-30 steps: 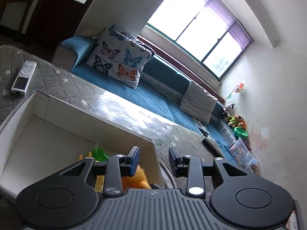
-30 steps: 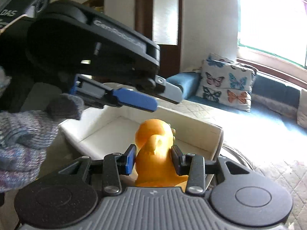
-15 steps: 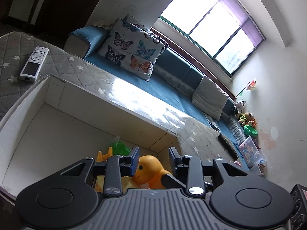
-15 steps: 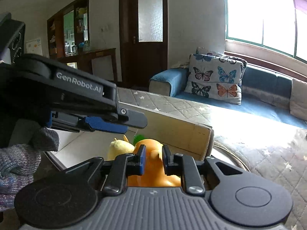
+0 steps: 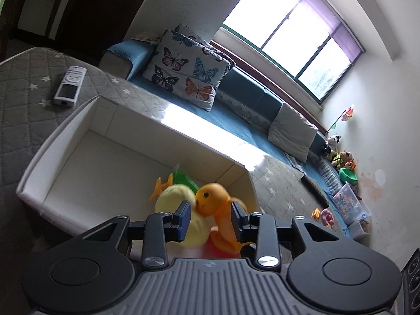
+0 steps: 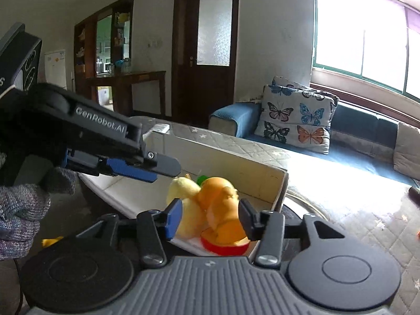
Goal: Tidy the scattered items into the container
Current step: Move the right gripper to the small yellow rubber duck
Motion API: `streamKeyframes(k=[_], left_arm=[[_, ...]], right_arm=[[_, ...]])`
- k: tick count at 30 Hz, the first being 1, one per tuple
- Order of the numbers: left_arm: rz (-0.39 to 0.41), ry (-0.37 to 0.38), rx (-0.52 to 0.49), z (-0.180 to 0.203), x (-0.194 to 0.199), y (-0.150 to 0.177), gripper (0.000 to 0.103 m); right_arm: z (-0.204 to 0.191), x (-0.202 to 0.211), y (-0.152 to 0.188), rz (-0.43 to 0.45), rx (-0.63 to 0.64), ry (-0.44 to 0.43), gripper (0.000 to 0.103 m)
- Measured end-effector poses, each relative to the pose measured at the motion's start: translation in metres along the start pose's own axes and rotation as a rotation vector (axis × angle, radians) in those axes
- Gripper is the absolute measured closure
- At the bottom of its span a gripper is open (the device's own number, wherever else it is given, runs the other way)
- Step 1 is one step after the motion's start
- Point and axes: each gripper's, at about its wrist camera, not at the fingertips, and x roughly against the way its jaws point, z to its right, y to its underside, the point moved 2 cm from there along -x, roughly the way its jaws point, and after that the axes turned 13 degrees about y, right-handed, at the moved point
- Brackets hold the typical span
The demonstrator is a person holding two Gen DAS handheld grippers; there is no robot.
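Gaping empty, both tools [image 5: 210, 219] [image 6: 211, 216] frame the duck [image 6: 220, 204]; only left view shows the remote [image 5: 69, 85]

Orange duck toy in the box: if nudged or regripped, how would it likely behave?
The orange duck looks smooth and glossy, so probably slippery between pads. It is rounded and leans on the yellow toy, so it may tip. It looks hollow, likely light.

blown-out daylight from the window [image 5: 294, 34], dim foreground, fisheye-bent edges, slightly blurred toys [image 6: 210, 204]
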Motion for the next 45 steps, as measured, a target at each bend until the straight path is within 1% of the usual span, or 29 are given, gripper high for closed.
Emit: streamKeyframes(k=[3,5,9,12,13,15,18,20,25,29,35,45], left_arm=[[0.005,-0.017,-0.010,0.002,0.013,0.011,0.067],[0.010,-0.027,-0.005,0.000,0.022,0.017,0.067],[0.015,-0.041,0.010,-0.002,0.038,0.031,0.067],[0.015,-0.069,-0.001,-0.003,0.049,0.041,0.067],[0.017,-0.074,0.001,-0.004,0.053,0.044,0.067],[0.027,-0.086,0.007,-0.007,0.063,0.050,0.067],[0.047,-0.111,0.022,-0.013,0.078,0.059,0.067],[0.061,-0.132,0.035,-0.018,0.089,0.064,0.067],[0.099,-0.170,0.078,-0.032,0.115,0.075,0.067],[0.105,-0.198,0.106,-0.043,0.125,0.084,0.067],[0.091,-0.189,0.145,-0.054,0.129,0.096,0.067],[0.052,-0.179,0.182,-0.068,0.121,0.106,0.067]], right_arm=[[-0.005,0.009,0.004,0.006,0.008,-0.008,0.049],[-0.008,0.015,0.008,0.007,0.016,-0.011,0.041],[-0.015,0.023,0.015,0.002,0.015,-0.026,0.041],[-0.020,0.029,0.020,0.000,0.012,-0.052,0.040],[-0.023,0.033,0.022,0.001,0.017,-0.061,0.039],[-0.029,0.037,0.026,0.000,0.030,-0.081,0.032],[-0.040,0.042,0.033,-0.004,0.061,-0.111,0.031],[-0.048,0.044,0.038,-0.013,0.078,-0.134,0.027],[-0.072,0.046,0.050,-0.030,0.132,-0.194,0.027],[-0.088,0.047,0.053,-0.036,0.164,-0.238,0.027],[-0.109,0.040,0.053,-0.054,0.207,-0.289,0.027],[-0.132,0.017,0.059,-0.093,0.271,-0.318,0.026]])
